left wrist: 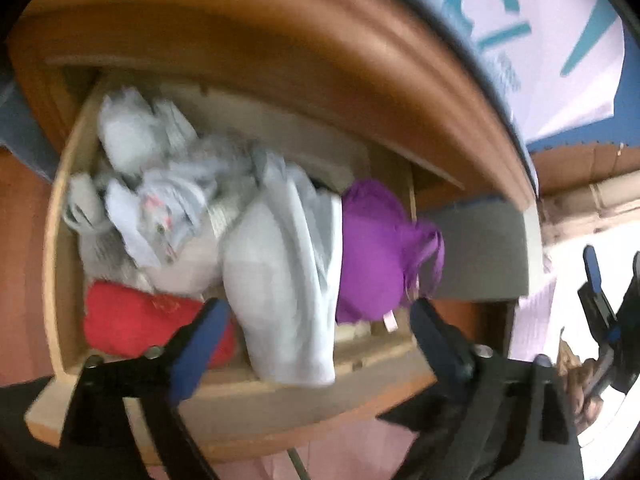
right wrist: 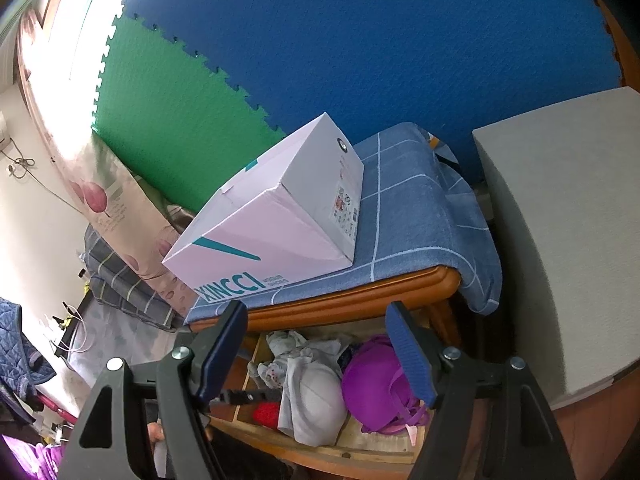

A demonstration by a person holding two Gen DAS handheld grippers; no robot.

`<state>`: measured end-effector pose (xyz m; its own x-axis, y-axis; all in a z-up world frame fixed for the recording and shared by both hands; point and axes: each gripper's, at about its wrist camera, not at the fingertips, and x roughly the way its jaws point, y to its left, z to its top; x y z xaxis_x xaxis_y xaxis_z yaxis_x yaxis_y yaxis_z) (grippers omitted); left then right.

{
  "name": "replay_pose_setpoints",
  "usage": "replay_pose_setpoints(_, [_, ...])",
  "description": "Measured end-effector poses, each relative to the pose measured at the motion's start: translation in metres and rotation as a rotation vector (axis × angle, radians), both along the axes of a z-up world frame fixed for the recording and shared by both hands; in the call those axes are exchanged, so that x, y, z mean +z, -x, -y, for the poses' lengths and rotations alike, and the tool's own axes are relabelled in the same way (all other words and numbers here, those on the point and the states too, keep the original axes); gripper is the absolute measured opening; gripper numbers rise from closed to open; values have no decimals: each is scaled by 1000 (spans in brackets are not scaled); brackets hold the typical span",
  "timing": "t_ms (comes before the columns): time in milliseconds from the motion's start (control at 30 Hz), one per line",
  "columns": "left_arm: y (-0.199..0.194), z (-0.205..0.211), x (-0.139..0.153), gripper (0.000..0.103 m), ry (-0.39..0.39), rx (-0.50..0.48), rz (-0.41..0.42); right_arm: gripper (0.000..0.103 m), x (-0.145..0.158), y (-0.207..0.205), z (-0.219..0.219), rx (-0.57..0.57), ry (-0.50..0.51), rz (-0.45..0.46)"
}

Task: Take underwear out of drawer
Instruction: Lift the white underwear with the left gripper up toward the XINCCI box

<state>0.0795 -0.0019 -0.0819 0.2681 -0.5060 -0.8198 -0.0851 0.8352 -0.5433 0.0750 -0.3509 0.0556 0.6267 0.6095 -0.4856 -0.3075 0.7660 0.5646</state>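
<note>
The wooden drawer stands pulled out under the cabinet top, packed with underwear. A pale grey garment hangs over the drawer's front edge, with a purple bra to its right and a red piece to its left. Crumpled grey and white pieces fill the back. My left gripper hovers open over the front edge, its blue pads either side of the pale grey garment and not pressing it. My right gripper is open and empty above the drawer, over the purple bra.
A white shoe box lies on a blue checked cloth on the cabinet top. A grey box stands close on the right. Blue and green foam mats cover the wall. Folded bedding lies to the left.
</note>
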Motion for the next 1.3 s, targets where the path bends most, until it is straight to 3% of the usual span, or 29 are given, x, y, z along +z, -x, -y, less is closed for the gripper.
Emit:
replay_pose_setpoints(67, [-10, 8, -3, 92, -58, -14, -12, 74, -1, -1, -2, 7, -1, -4])
replay_pose_setpoints(200, [-20, 26, -16, 93, -90, -54, -41, 75, -1, 0, -5, 16, 15, -4])
replay_pose_setpoints(300, [-31, 36, -30, 98, -252, -51, -117, 75, -2, -1, -3, 13, 8, -9])
replay_pose_setpoints(333, [-33, 36, -33, 98, -269, -69, -124, 75, -2, -1, -2, 13, 5, -11])
replay_pose_setpoints(533, [-31, 45, -39, 98, -305, -93, -80, 75, -3, -3, -2, 13, -5, -21])
replay_pose_setpoints(600, [-28, 44, -39, 96, -275, -87, -51, 76, -4, -3, -4, 20, 0, -24])
replay_pose_setpoints(700, [-26, 38, -46, 80, -245, -64, -76, 76, -4, -4, -5, 24, 5, -27])
replay_pose_setpoints(733, [-26, 33, -46, 69, -252, -65, -90, 77, -4, -4, -5, 24, 4, -28])
replay_pose_setpoints(833, [-27, 28, -56, 59, -221, -74, -131, 77, -5, -4, -5, 26, 5, -33])
replay_pose_setpoints(900, [-29, 29, -60, 41, -202, -94, -139, 77, -5, -4, -6, 26, 7, -34])
replay_pose_setpoints(967, [-28, 32, -58, 16, -248, -124, -119, 77, -5, -4, -6, 26, 10, -34])
replay_pose_setpoints(1133, [-14, 32, -42, 13, -283, -124, -41, 77, -5, -4, -3, 15, 4, -34])
replay_pose_setpoints(1300, [23, 26, 4, 13, -273, -126, 82, 77, -7, -5, 2, -1, -11, -40])
